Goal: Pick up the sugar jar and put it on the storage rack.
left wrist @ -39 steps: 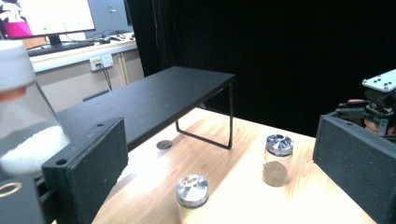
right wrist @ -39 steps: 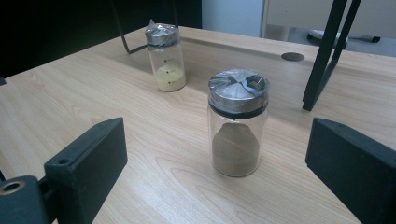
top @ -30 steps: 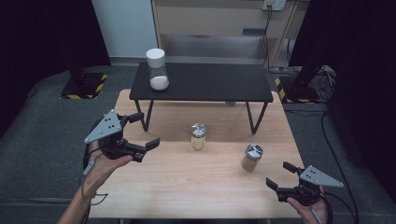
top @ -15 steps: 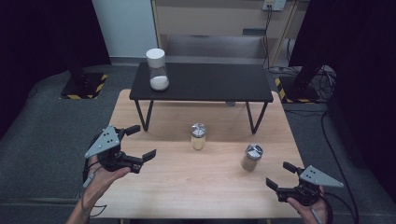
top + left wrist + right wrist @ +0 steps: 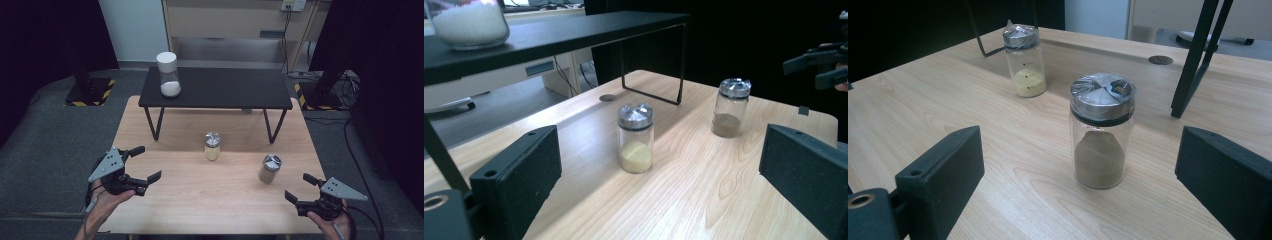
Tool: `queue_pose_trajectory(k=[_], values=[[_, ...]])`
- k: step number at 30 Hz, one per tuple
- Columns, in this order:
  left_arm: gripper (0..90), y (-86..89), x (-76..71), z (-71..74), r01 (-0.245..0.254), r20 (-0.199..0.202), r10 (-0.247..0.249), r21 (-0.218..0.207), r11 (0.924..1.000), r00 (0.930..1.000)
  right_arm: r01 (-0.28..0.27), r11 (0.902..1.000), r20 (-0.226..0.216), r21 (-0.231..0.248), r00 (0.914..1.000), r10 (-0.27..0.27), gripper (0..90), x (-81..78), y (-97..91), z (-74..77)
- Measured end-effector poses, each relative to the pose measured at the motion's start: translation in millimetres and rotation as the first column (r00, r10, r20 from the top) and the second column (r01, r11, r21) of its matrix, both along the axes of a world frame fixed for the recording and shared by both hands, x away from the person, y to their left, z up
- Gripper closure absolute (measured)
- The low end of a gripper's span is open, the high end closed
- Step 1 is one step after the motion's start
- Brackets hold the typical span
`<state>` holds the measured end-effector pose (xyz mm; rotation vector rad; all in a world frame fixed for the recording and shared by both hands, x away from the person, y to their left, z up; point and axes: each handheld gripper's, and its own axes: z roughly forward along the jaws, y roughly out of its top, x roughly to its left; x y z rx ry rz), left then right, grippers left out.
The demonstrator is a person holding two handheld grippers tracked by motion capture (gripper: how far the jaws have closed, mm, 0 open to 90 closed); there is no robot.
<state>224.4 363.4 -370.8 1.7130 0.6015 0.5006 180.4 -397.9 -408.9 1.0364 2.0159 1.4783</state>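
Left tool [image 5: 141, 165] spread wide, holding nothing, hovering at the bench [image 5: 210, 200] left edge. Right tool [image 5: 298, 188] likewise released, near the brown-powder jar [image 5: 270, 168]. Yellow-powder jar [image 5: 212, 146] upright mid-bench, apart from both, in front of the black shelf [image 5: 220, 90].

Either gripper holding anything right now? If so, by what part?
Nothing is held. The left gripper and right gripper are both open and empty, apart from the yellow-powder jar and the brown-powder jar, which stand upright on the table.

Three jars [image 5: 212, 146], two tongs [image 5: 142, 165].
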Motion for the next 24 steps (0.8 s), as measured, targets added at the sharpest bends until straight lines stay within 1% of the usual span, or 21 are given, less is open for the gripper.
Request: queue_pose_trajectory(k=[3,6,14,24], values=[[2.4,3.2,-3.6,-8.5,-0.007,0.002,0.007,-0.015,0.9999,1.0000,0.000,1.0000,-0.001,0.001,1.0000,0.000,6.1,0.1,-0.2,-0.1],[2.5,4.2,-5.8,-12.7,-0.008,-0.006,0.008,0.000,1.0000,0.9999,0.000,1.0000,-0.001,0.000,1.0000,0.000,6.1,0.1,0.0,0.0],[2.7,8.6,-10.9,-27.8,-0.016,-0.025,0.016,-0.002,0.9999,0.9995,0.001,1.0000,-0.002,0.001,1.0000,-0.001,6.1,0.1,0.0,-0.1],[3.3,14.7,-19.4,-39.5,-0.039,-0.036,0.039,0.018,0.9991,0.9986,0.001,1.0000,-0.001,0.000,1.0000,-0.001,6.1,0.1,0.2,0.0]])
